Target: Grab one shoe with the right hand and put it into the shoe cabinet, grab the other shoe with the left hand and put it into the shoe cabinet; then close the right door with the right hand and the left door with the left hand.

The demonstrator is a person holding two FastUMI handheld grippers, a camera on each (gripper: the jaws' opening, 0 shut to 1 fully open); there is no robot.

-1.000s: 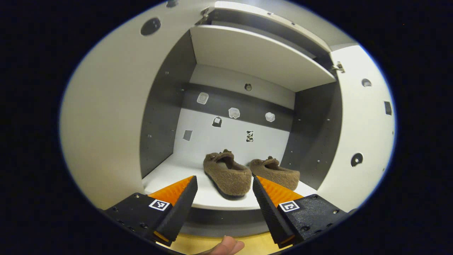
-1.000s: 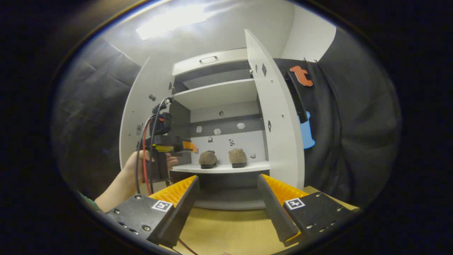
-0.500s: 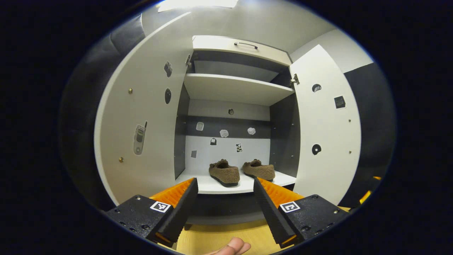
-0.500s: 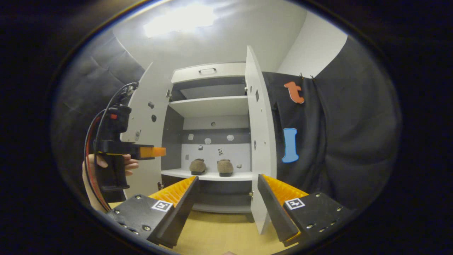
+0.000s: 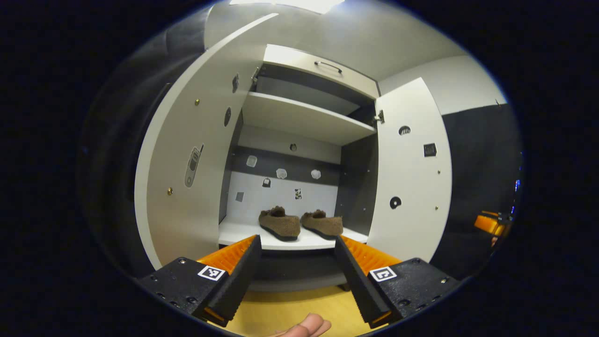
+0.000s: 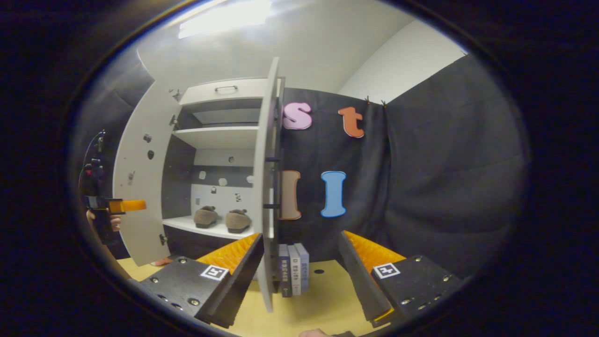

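Observation:
Two brown fuzzy shoes [image 5: 280,223] [image 5: 322,223] sit side by side on the lower shelf of the white shoe cabinet [image 5: 304,114]. Its left door [image 5: 187,187] and right door [image 5: 412,196] both stand open. My left gripper [image 5: 296,243] is open and holds nothing, back from the shelf and facing the shoes. My right gripper [image 6: 300,238] is open too. The right door [image 6: 267,178] appears edge-on in its gap, close to the left finger. In the right gripper view the shoes [image 6: 206,216] [image 6: 237,221] lie left of that door, and a hand holds the left gripper [image 6: 117,206] far left.
A few books [image 6: 292,269] stand on the wooden floor [image 6: 323,299] behind the right door, against the black cloth wall [image 6: 444,187]. An upper shelf and a drawer with a handle [image 5: 327,67] top the cabinet. The right gripper [image 5: 486,222] peeks in at the far right of the left gripper view.
Both grippers have backed away from the cabinet. The left one left the shelf with the shoes staying there. The right one swung right, so the right door now appears edge-on.

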